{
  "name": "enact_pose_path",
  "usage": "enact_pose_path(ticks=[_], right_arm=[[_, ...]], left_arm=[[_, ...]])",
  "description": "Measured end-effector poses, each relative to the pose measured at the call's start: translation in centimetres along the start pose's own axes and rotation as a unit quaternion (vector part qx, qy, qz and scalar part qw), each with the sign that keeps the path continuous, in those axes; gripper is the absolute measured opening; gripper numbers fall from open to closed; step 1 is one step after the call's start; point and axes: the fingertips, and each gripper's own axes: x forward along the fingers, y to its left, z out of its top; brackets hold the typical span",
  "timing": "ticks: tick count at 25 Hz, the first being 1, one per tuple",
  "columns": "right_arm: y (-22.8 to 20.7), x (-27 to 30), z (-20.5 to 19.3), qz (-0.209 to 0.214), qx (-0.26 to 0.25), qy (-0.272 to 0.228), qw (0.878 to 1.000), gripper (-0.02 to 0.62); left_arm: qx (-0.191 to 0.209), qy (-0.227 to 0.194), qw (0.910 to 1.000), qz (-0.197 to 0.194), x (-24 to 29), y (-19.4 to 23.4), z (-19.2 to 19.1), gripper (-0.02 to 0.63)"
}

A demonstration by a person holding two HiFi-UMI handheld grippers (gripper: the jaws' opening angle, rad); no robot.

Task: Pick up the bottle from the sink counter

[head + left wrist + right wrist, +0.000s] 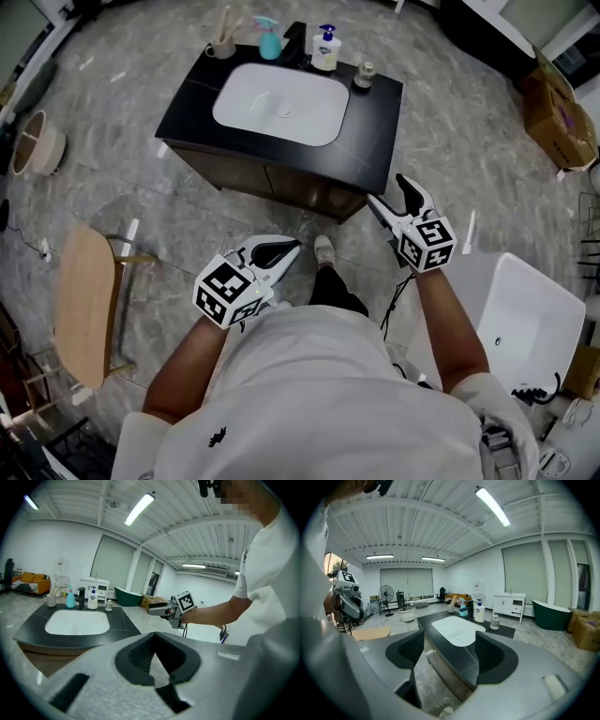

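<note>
shirt [319, 394]: white, short-sleeved | left gripper [292, 247], right gripper [386, 189]: grey, black pads [494, 656], marker cubes [427, 242]

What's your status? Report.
Left gripper jaws shut, empty; right gripper jaws open, empty. White pump bottle untouched on sink counter. Nothing blocking.

Pump bottle [325, 49] label too tiny to read; box [560, 117] cut off rt.

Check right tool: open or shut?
Open. The right tool has its jaws wide apart in the right gripper view, nothing held; only the sink counter shows beyond.
</note>
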Motion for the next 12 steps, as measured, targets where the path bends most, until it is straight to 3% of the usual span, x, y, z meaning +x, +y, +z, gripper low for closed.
enact_pose_path(ticks=[12], right_arm=[[-15.2, 12.2, 3.0, 0.033, -0.020, 0.016, 0.999, 0.357]], left_arm=[[-0.024, -0.003, 0.9982, 0.055, 9.3, 8.1, 7.7, 0.006]])
